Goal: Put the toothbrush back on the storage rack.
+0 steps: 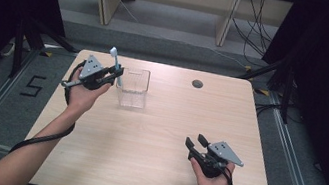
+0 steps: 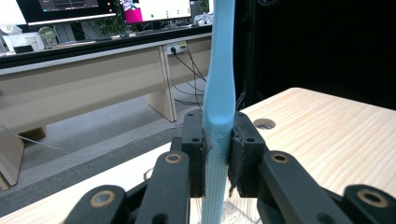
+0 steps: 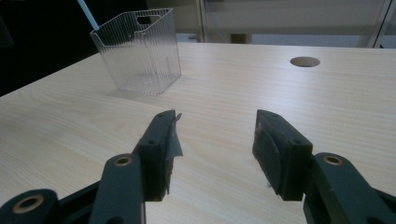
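**Toothbrush held upright beside the clear bin, drop-in pending**

Near edge, lower right of the high view: right gripper (image 1: 195,142) rests low over the table (image 1: 149,171), jaws spread with nothing between them. Its own view confirms bare wood in the gap. It sits well apart from the work.

Mid-left of the high view: left gripper (image 1: 116,71) pinches a light blue toothbrush (image 1: 115,65). In the left gripper view the jaws are pressed onto the handle (image 2: 217,135) near its ribbed part, brush standing about upright, lower end running down out of frame.

Just beyond, upper centre-left: clear ribbed bin (image 1: 133,87), standing upright on the table. Toothbrush is at the bin's left rim; whether its lower end is already inside the wall I cannot tell.

Farther: cable hole (image 1: 197,84) in the tabletop, upper centre.

Judgement: step in hand is carrying the toothbrush to the bin. Next move calls for centring the tip over the opening, lowering, then releasing. The idle gripper could steady the light bin if it slides.
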Available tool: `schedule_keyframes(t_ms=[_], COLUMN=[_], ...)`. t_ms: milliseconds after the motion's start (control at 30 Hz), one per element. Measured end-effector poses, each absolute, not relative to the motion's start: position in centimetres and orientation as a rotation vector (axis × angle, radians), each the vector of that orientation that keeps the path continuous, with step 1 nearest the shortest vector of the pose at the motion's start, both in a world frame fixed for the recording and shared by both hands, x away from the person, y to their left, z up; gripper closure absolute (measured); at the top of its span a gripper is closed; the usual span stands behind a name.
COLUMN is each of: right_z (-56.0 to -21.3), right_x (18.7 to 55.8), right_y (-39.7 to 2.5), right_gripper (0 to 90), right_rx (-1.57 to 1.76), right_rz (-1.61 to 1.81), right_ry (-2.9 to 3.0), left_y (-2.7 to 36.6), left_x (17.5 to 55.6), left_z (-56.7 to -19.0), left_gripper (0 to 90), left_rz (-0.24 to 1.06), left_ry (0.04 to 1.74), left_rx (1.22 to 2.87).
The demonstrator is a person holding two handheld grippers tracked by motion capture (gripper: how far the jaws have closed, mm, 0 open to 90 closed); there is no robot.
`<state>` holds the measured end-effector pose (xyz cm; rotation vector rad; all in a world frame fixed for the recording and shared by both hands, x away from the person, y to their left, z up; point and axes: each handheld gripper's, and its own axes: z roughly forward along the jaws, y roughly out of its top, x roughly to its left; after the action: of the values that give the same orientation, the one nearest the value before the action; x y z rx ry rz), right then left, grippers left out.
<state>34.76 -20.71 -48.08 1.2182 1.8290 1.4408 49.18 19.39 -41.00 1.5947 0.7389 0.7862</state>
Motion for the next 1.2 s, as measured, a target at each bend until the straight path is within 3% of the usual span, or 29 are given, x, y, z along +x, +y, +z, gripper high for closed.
schedule_keyframes(t_ms=[1200], right_z=[-48.4], right_x=[34.8], right_y=[-20.5], right_gripper=[48.6], right_rx=[1.247], right_rz=[1.44], right_ry=[1.857], left_y=[19.1], left_x=[49.7], left_z=[-43.3], left_gripper=[77.6], left_rz=[0.778], left_ry=[0.814], left_rx=[1.644])
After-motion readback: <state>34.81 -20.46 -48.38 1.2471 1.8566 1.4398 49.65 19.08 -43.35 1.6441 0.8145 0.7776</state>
